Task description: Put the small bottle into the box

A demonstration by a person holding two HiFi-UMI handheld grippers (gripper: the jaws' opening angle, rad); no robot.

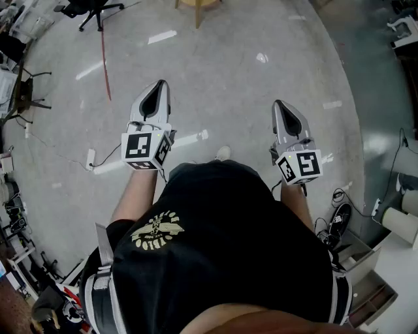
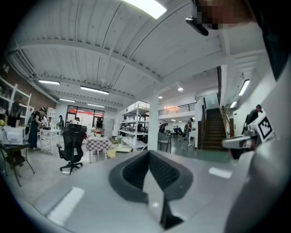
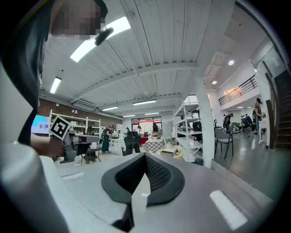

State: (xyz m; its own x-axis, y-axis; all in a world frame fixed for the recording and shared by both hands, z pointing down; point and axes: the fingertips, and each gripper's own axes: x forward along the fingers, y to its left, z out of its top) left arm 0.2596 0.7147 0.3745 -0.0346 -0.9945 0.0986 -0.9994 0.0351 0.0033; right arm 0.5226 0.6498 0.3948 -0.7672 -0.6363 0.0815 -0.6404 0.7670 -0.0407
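Note:
No small bottle and no box shows in any view. The person stands and holds both grippers out over a bare grey floor (image 1: 228, 65). My left gripper (image 1: 159, 85) is at chest height on the left, its jaws closed together with nothing between them. My right gripper (image 1: 278, 104) is level with it on the right, also shut and empty. In the left gripper view the dark pads (image 2: 132, 173) meet at a point and face a wide hall. The right gripper view shows the same closed pads (image 3: 157, 175).
A black office chair (image 1: 91, 9) and a red cable (image 1: 104, 65) lie far ahead on the left. A power strip (image 1: 90, 158) sits by the left wall. Shoes (image 1: 337, 222) and shelving stand at lower right. The hall holds shelving racks (image 3: 193, 132), a staircase (image 2: 211, 132) and distant people.

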